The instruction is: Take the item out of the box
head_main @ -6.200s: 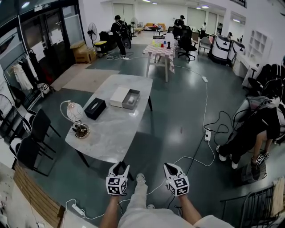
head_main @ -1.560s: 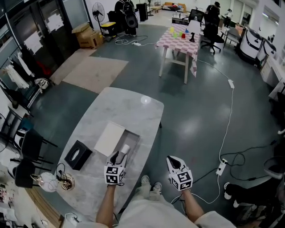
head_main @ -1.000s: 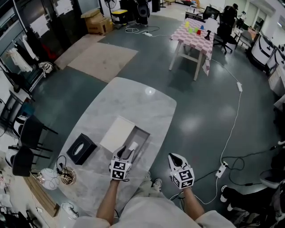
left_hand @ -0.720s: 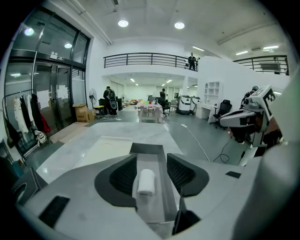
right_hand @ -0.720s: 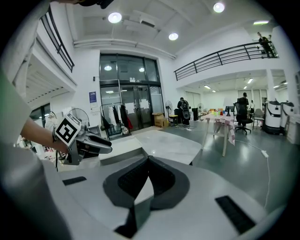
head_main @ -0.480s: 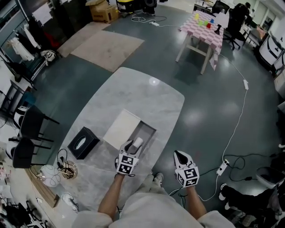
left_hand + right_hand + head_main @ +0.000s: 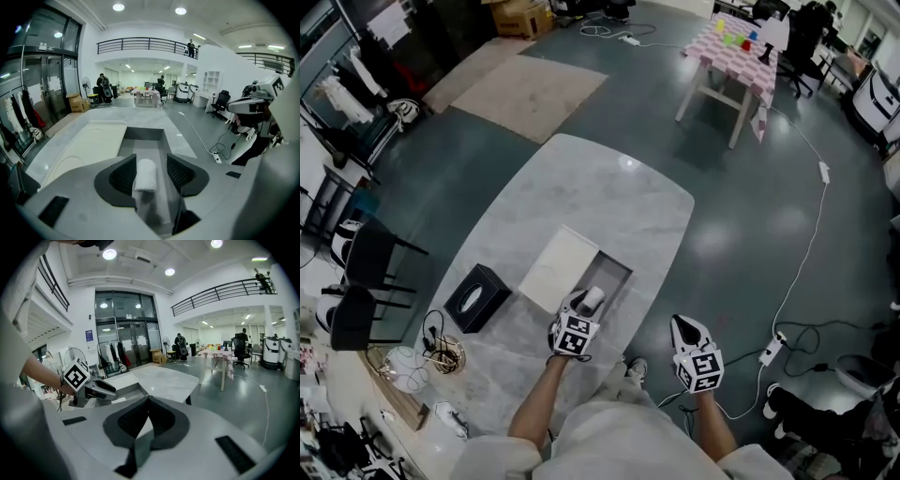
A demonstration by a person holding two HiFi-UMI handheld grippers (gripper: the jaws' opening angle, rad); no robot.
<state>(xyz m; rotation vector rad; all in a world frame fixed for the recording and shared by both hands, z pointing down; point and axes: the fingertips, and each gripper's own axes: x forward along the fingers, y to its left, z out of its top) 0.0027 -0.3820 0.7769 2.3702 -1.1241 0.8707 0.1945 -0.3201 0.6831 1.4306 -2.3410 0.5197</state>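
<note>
Left gripper [image 7: 149, 163]: fingers [image 7: 123, 174] wide apart, flanking the white roll [image 7: 145, 174], which lies in the open grey box [image 7: 145, 135] (white lid [image 7: 89, 143] beside it) on the marble worktop [image 7: 609, 197]. Right gripper [image 7: 147, 401]: fingers closed together, empty, beyond the worktop edge.

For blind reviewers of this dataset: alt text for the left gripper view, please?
The left gripper, jaws apart, straddles a white roll lying in an open grey box. A white lid lies left of the box on a marble table.
</note>
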